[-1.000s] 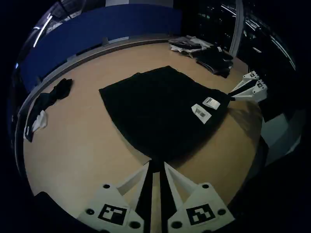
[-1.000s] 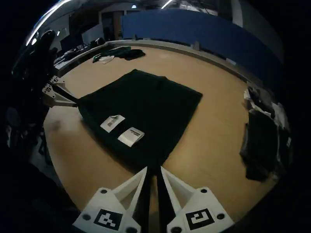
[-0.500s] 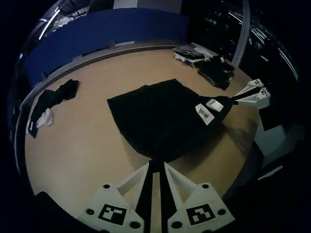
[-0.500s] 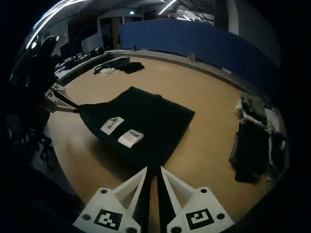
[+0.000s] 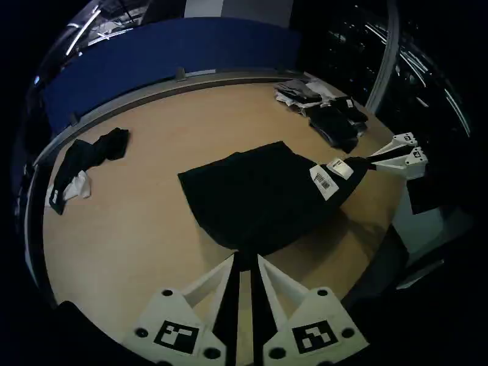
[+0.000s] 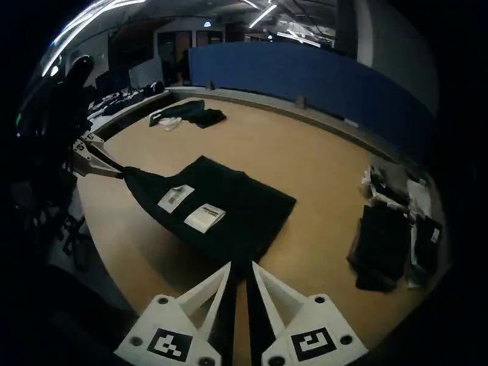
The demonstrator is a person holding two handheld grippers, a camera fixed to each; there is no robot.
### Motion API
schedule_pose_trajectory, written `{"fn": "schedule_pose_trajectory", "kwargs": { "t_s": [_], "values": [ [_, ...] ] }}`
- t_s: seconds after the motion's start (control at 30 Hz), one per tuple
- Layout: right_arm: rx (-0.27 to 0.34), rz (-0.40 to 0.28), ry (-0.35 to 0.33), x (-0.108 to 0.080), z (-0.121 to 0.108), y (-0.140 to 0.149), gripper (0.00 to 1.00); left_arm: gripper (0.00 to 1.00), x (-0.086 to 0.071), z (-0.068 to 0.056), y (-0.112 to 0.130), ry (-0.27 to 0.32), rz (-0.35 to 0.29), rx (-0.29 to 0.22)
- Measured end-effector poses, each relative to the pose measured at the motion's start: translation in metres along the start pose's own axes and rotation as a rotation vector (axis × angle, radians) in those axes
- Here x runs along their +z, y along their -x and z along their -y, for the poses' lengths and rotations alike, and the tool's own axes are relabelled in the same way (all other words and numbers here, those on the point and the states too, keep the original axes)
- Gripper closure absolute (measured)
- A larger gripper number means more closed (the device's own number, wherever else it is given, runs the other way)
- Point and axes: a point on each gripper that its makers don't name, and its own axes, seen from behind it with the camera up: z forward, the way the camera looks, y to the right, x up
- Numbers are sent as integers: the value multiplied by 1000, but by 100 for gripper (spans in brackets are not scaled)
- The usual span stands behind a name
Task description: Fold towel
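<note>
left claw [image 5: 244, 257] and right claw [image 6: 239, 266] each clamp the dark towel [image 5: 262, 195] over a tan tabletop [image 5: 134, 213], blue partition [image 5: 171, 49] behind.

Round wooden table [image 5: 140, 213] with dark towel [image 5: 262, 195], folded clothes stack [image 5: 329, 116], crumpled garments [image 5: 85, 160].

Tally: one black cloth towel [image 5: 262, 195], carrying two white rectangular labels [image 5: 321, 181]. Two white two-finger tools: left tool [image 5: 245, 259], right tool [image 6: 239, 268]. One tan wooden counter [image 5: 140, 232]. One stack of dark and grey folded clothes [image 5: 323, 110]. One crumpled black-and-white cloth heap [image 5: 85, 161]. One blue partition wall [image 5: 171, 55].
</note>
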Motion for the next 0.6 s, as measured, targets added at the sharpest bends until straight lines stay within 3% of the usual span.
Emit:
{"fn": "schedule_pose_trajectory", "kwargs": {
  "t_s": [0.27,0.6],
  "values": [
    [20,-12,5,-11,0,-6,91,89,-10,-5,-7,5,1,-37],
    [15,-8,9,-7,0,-7,91,89,-6,-3,-4,-4,13,-43]
  ]
}}
